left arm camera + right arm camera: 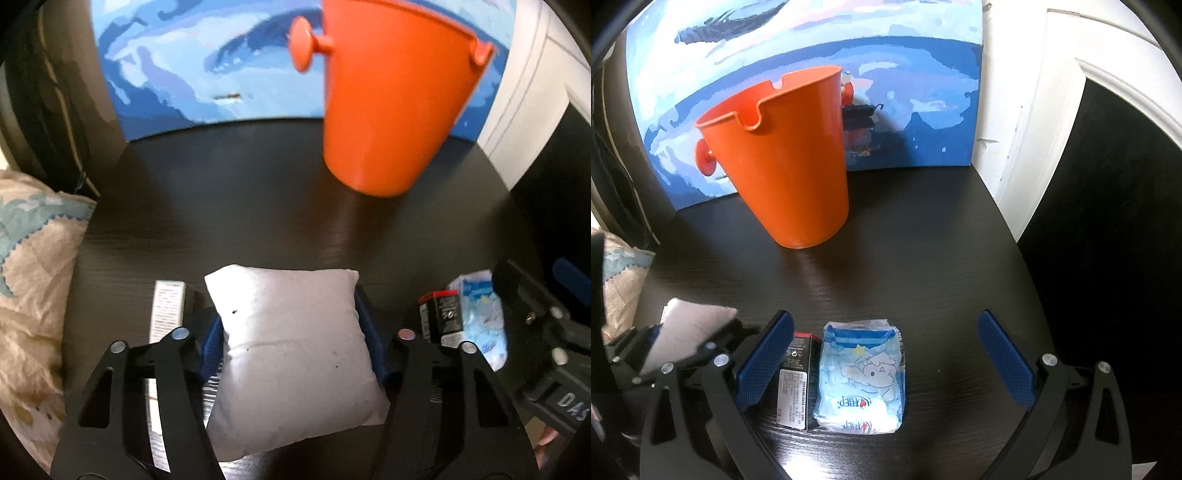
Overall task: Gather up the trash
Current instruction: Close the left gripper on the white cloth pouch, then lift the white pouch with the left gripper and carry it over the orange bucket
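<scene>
Pillow (291,354), small, square, white fabric, soft and puffy with a few dark specks, sits clamped between my left gripper (295,332) blue ribbed pads, one pressing each side edge. Right gripper (886,354) fingers spread wide, holding nothing; blue textured pads (764,358) straddle a glossy light-blue tissue pack (860,376) with a cartoon print, lying flat on the table. Small black box (799,373) with a red top edge and white label lies touching the pack's left side, just beside my left pad. Flat white printed box (166,310) lies near left of the pillow. Orange plastic bucket (779,155), smooth, tapered, notched rim, knob on its side, stands upright at the far middle. Table (923,258) dark wood grain, matte; bare stretch between bucket and near items. Blue painted canvas (905,74) leans along the far edge. Floral cloth (29,295) beyond the left edge.
</scene>
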`<state>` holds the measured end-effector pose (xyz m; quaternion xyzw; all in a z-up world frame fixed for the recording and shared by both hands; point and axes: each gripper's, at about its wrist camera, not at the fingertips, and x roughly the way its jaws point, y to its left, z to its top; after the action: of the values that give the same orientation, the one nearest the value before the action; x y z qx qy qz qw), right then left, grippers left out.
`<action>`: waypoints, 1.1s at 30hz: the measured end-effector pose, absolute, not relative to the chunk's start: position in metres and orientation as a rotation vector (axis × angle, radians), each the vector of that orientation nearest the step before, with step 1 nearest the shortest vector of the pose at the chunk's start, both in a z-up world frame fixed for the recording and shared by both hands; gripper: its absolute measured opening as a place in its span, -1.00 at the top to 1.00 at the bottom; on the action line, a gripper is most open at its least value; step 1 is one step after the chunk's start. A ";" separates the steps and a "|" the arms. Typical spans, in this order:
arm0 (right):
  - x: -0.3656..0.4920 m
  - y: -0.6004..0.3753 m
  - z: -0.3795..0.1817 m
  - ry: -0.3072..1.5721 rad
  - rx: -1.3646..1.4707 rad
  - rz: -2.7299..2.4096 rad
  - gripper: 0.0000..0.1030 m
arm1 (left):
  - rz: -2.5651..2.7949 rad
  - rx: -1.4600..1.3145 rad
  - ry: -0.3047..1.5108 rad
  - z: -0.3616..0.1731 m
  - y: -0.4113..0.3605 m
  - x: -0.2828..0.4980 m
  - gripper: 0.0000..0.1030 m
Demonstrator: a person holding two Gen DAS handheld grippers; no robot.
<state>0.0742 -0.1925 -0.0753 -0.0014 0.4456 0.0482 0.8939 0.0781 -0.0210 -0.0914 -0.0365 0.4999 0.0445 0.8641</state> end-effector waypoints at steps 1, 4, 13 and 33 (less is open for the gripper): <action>0.073 -0.192 -0.075 0.921 -0.007 0.099 -0.93 | 0.091 -0.079 1.046 -0.089 -0.020 0.077 -0.13; 0.072 -0.191 -0.073 0.919 -0.014 0.102 -0.93 | 0.087 -0.068 1.054 -0.083 -0.020 0.077 -0.09; 0.066 -0.193 -0.049 0.906 0.014 0.109 -0.93 | 0.081 -0.053 1.021 -0.049 -0.024 0.069 -0.06; 0.046 -0.201 0.019 0.847 0.058 0.092 -0.93 | 0.060 -0.037 0.950 0.023 -0.030 0.055 -0.06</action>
<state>0.0456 -0.2009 0.0186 0.0283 0.4107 0.0446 0.9102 0.0553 -0.0300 0.0227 -0.0178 0.4573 0.0287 0.8887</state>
